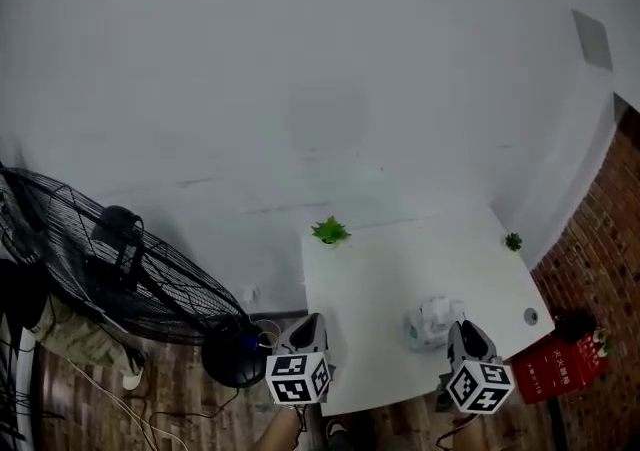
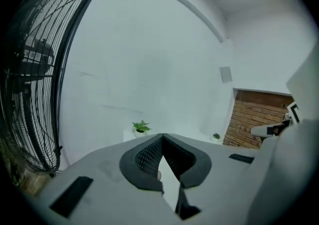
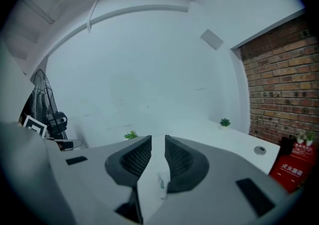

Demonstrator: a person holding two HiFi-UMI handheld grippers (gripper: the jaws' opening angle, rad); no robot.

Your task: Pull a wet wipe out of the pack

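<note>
The wet wipe pack (image 1: 432, 320), white with crumpled wipe material bunched on top, lies near the front right of the white table (image 1: 380, 279). My right gripper (image 1: 462, 329) hovers just right of and behind the pack, jaws a narrow gap apart and empty. In the right gripper view a sliver of the pack (image 3: 160, 183) shows low between the jaws of the right gripper (image 3: 158, 140). My left gripper (image 1: 311, 321) hangs at the table's front left corner, well clear of the pack. In the left gripper view, the left gripper (image 2: 162, 137) has its tips touching and holds nothing.
A small green plant (image 1: 329, 231) stands at the table's far left corner, another plant (image 1: 513, 241) at the far right. A cable hole (image 1: 530, 316) is near the right edge. A large black fan (image 1: 110, 264) stands left, a red box (image 1: 555, 367) and brick wall (image 1: 600, 239) right.
</note>
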